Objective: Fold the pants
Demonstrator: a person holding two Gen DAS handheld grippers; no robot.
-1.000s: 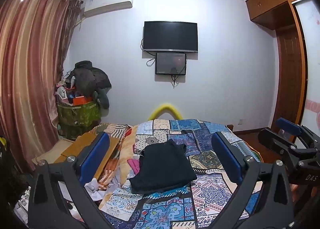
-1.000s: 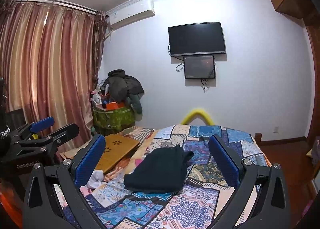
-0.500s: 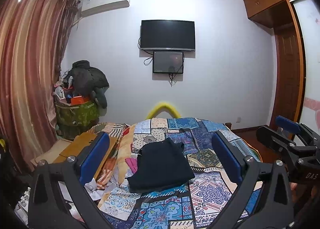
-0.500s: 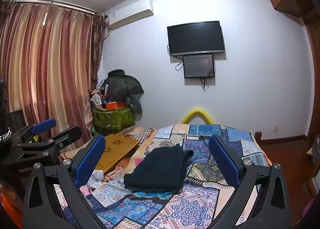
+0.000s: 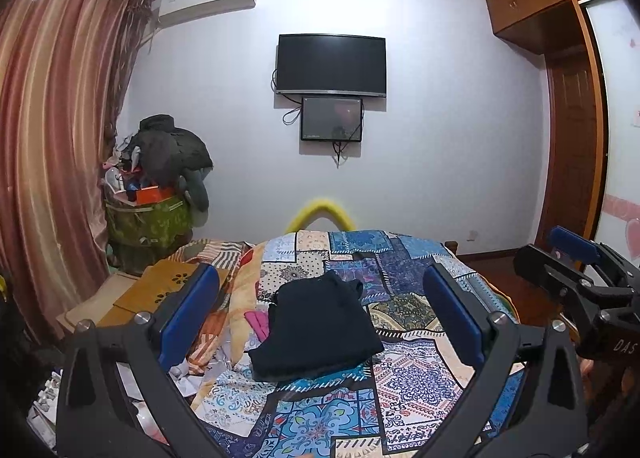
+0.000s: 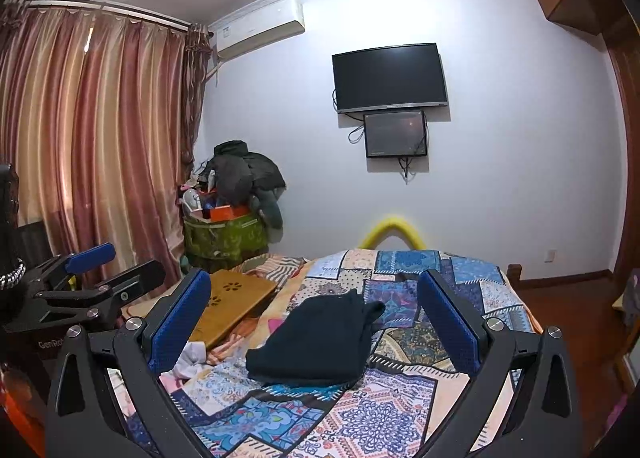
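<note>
Dark pants [image 5: 320,328] lie folded into a compact stack on the patchwork bedspread [image 5: 404,382]; they also show in the right wrist view [image 6: 320,342]. My left gripper [image 5: 320,318] is open and empty, held above and short of the pants. My right gripper [image 6: 314,326] is open and empty, likewise raised in front of the pants. Each gripper shows at the edge of the other's view: the right one [image 5: 576,270] and the left one [image 6: 100,278].
A wooden lap tray [image 6: 236,306] and loose clothes [image 5: 256,322] lie on the bed's left side. A green bag piled with clothes [image 5: 152,218] stands by the curtain [image 5: 52,146]. A TV [image 5: 332,64] hangs on the far wall. A wooden wardrobe [image 5: 572,110] is at right.
Both grippers have drifted slightly; the left view shifted a little to the right and up. The pants have not moved and both grippers stay open.
</note>
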